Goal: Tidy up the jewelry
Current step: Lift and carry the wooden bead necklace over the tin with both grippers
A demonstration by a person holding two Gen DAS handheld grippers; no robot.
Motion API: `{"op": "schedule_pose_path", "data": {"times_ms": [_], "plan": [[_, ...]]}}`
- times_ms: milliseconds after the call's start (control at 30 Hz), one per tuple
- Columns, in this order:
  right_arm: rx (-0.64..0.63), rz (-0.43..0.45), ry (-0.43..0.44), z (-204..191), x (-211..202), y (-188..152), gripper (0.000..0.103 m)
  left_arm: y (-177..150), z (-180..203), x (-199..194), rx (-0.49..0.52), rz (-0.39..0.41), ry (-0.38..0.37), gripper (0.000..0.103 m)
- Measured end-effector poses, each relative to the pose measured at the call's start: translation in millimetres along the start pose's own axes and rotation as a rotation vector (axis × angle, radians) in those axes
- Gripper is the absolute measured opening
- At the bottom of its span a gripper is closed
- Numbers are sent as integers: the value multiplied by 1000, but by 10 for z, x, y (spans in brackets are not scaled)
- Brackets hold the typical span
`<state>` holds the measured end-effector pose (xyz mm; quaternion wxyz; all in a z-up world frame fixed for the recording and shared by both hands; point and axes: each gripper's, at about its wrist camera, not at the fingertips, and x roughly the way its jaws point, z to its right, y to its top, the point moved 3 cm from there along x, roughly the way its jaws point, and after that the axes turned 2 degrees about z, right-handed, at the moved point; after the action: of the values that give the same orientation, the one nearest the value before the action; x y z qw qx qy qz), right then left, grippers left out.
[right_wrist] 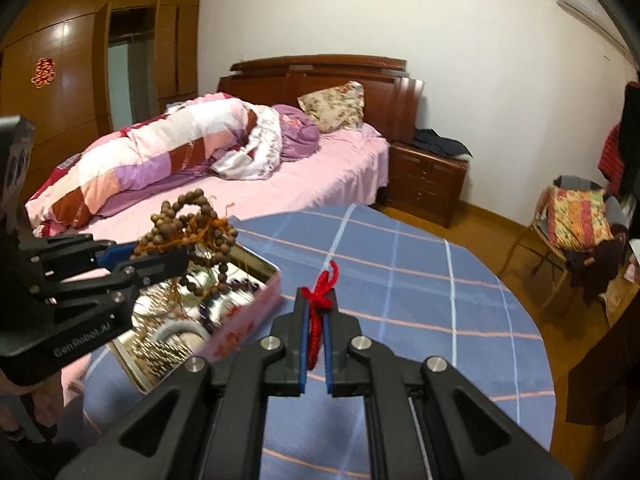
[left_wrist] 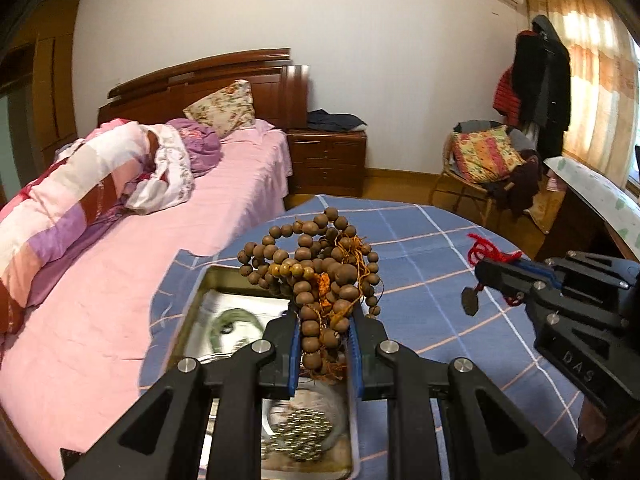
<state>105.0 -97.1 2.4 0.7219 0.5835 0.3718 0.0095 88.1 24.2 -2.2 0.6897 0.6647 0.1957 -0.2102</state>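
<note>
My left gripper (left_wrist: 323, 320) is clamped on a tangled bunch of brown wooden beads (left_wrist: 320, 264), holding it in the air above the open tin (right_wrist: 256, 304) at the near left of the surface (right_wrist: 400, 264). My right gripper (right_wrist: 316, 300) is pinched together on a red cord (right_wrist: 320, 312); from the left wrist view a small dark pendant (left_wrist: 470, 300) dangles from it, just right of the beads.

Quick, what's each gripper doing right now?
Left gripper: shut on the brown bead strands.
Right gripper: shut on the red cord.
</note>
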Motion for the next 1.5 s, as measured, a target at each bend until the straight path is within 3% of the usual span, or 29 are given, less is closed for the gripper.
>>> {"op": "schedule_pose_path", "data": {"times_ms": [633, 1500], "plan": [[-84, 37, 144, -694, 284, 305, 8, -130, -567, -46, -69, -32, 136, 19], [-82, -56, 189, -924, 685, 163, 8, -263, -810, 100, -120, -78, 176, 19]]}}
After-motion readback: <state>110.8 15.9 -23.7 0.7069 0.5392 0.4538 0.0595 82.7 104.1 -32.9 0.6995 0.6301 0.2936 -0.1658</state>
